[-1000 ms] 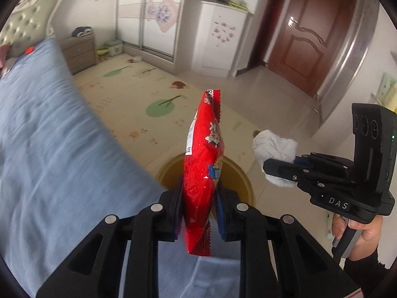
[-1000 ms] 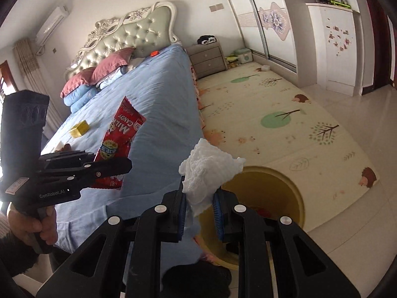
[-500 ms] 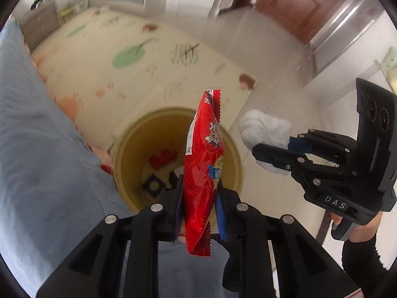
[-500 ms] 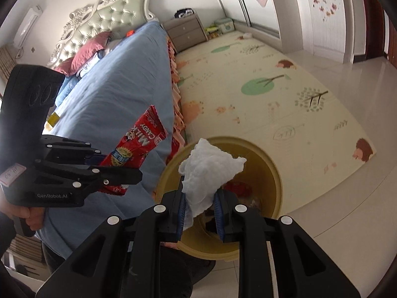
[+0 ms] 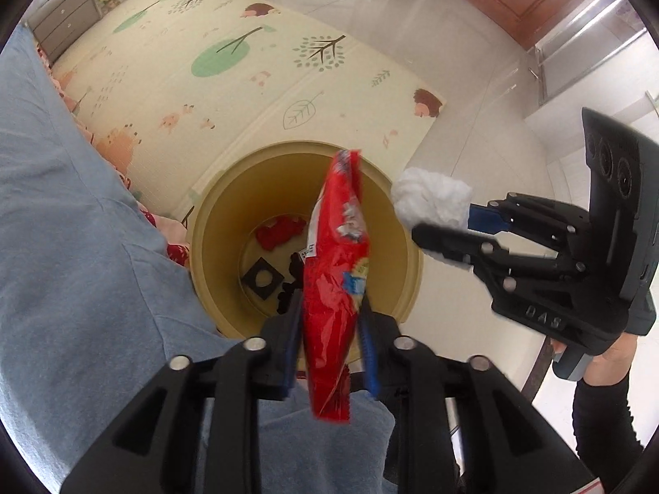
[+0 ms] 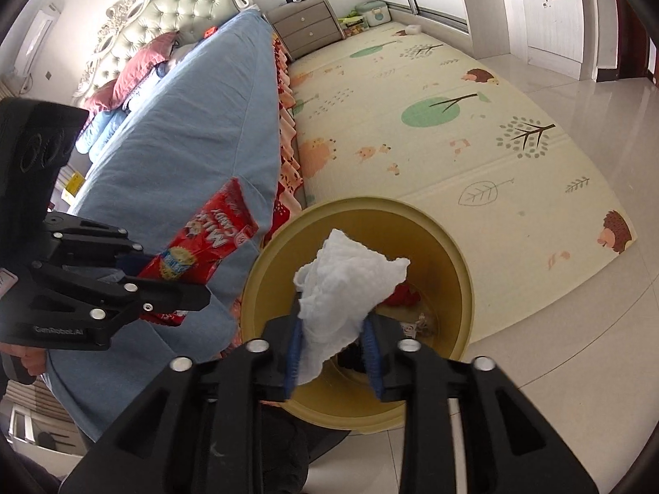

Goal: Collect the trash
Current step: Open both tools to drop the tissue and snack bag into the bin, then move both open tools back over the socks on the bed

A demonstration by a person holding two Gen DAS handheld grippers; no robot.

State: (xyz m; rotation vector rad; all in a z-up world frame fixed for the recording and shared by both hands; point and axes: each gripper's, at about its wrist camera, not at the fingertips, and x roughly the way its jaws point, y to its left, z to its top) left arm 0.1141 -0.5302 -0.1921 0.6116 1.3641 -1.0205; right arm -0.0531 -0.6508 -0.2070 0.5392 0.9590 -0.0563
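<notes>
Nearest in the left wrist view, the left tool (image 5: 329, 346) points steeply down with its jaws opening; the red candy bag (image 5: 335, 288) stands upright between the blue pads (image 5: 291, 341), a thin gap showing at the right pad, so the grip looks loosened. The bag's lower end hangs below the fingers over the blue bed cover (image 5: 74, 247), whose edge runs from 7 o'clock to 11 o'clock, touching the bin's near-left side.

In the right wrist view, the right tool (image 6: 331, 354) has jaws opening too; the crumpled white tissue (image 6: 350, 296) sits between the pads, leaning on the left one, with a gap at the right one.

Just beyond both tools, the round yellow trash bin (image 5: 407, 255) stands open on the floor. The bag's upper half lies over its mouth; the tissue, seen from the left, hovers at the rim's 2 o'clock edge. Inside the bin lie a red scrap (image 5: 280, 232) and a black square piece (image 5: 262, 279).

Farther out, the patterned play mat (image 5: 230, 82) spreads from 10 to 1 o'clock, with bare tiled floor (image 5: 473, 131) at 2 o'clock, both open. A grey nightstand (image 6: 309, 24) stands at the far end.
</notes>
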